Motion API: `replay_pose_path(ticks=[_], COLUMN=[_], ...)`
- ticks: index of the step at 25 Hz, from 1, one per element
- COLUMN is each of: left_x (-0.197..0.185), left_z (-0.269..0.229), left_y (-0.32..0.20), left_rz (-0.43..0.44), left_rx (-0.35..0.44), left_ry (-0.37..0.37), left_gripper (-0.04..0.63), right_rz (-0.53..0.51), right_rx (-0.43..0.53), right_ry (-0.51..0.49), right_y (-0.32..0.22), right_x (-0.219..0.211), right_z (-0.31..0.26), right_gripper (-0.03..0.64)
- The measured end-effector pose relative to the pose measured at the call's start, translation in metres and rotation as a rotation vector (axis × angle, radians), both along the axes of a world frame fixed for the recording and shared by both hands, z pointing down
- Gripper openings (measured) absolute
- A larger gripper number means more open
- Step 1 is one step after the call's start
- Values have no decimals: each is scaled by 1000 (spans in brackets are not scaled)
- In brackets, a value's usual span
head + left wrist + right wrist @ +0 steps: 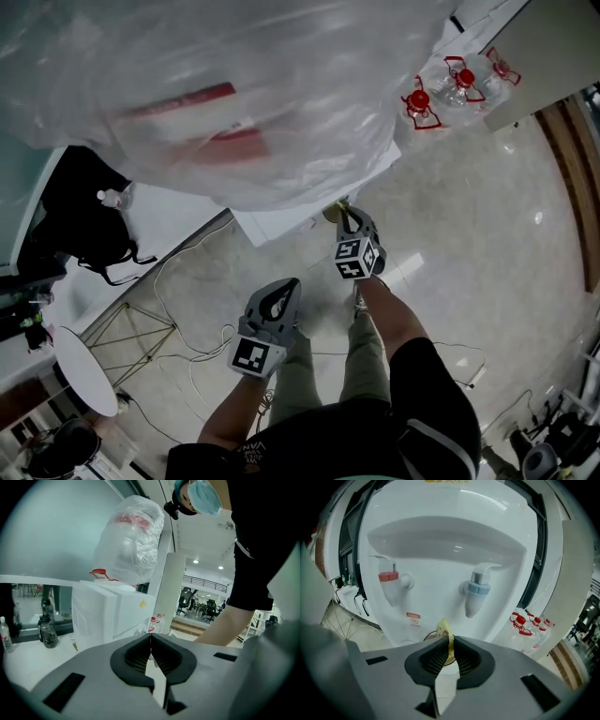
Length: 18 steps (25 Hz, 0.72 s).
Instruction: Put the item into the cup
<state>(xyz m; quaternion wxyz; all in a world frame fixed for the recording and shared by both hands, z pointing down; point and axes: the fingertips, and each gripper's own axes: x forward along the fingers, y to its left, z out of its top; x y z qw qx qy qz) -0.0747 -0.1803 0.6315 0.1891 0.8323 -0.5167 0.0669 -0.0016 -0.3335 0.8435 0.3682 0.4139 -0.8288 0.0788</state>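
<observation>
While left gripper (151, 639) clenches empty, right gripper's (450, 641) jaws grasp yellow packet (444, 629) by cup (331, 214).

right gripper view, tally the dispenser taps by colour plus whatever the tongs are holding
red tap: 1
blue tap: 1
yellow item clamped in the right tongs: 1
total: 3
</observation>
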Motion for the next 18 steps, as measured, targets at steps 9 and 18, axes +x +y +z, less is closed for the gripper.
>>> replay_pose_path(ticks=[9, 18], left_x=[-7, -4], left_z=[16, 22], left_y=[6, 11], left_rz=[2, 4], left_rx=[-22, -32], left_ry=[-5, -2], left_gripper=[20, 20], right_rz=[-3, -10], right_rx=[-39, -53], right_ry=[42, 30], right_y=[-1, 1], right_x=[1, 2], right_z=[32, 38], right_gripper=[60, 60])
